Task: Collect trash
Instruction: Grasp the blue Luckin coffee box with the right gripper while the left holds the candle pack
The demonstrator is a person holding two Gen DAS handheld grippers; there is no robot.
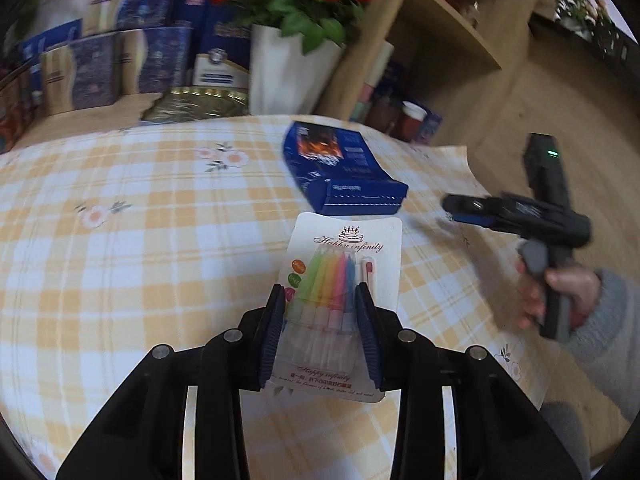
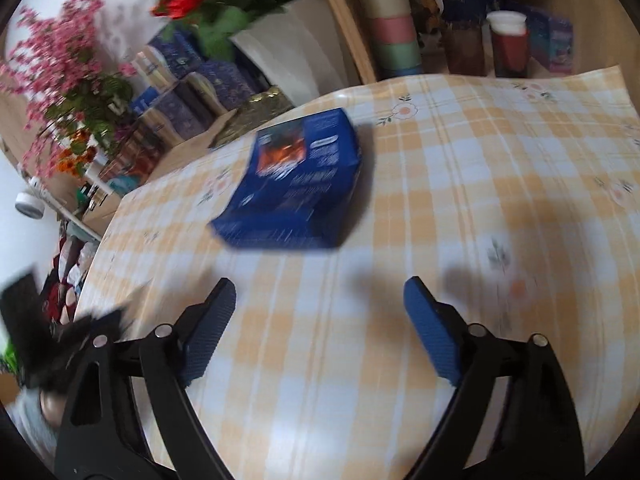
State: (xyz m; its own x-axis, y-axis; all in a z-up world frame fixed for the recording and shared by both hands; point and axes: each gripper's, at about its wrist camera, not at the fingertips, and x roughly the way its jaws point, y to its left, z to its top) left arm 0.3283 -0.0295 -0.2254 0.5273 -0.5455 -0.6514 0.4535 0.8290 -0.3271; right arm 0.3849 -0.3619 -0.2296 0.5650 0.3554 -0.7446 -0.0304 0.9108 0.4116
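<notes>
Left tongs clamp a candle pack above the checked surface. Right tongs gape apart, empty, over that surface; a blue box lies just ahead of them, beyond the pack.

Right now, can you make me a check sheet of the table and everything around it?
Surface: checked yellow tablecloth with flower prints.
Job's things: candle pack held up; blue box lying flat on the cloth.
Clutter: nothing seen besides those.
Tongs: left tongs shut on the candle pack; right tongs open, nothing between them, short of the blue box.
Cables: nothing seen.
Surroundings: red flowers in a white pot, stacked boxes, wooden shelf.
</notes>
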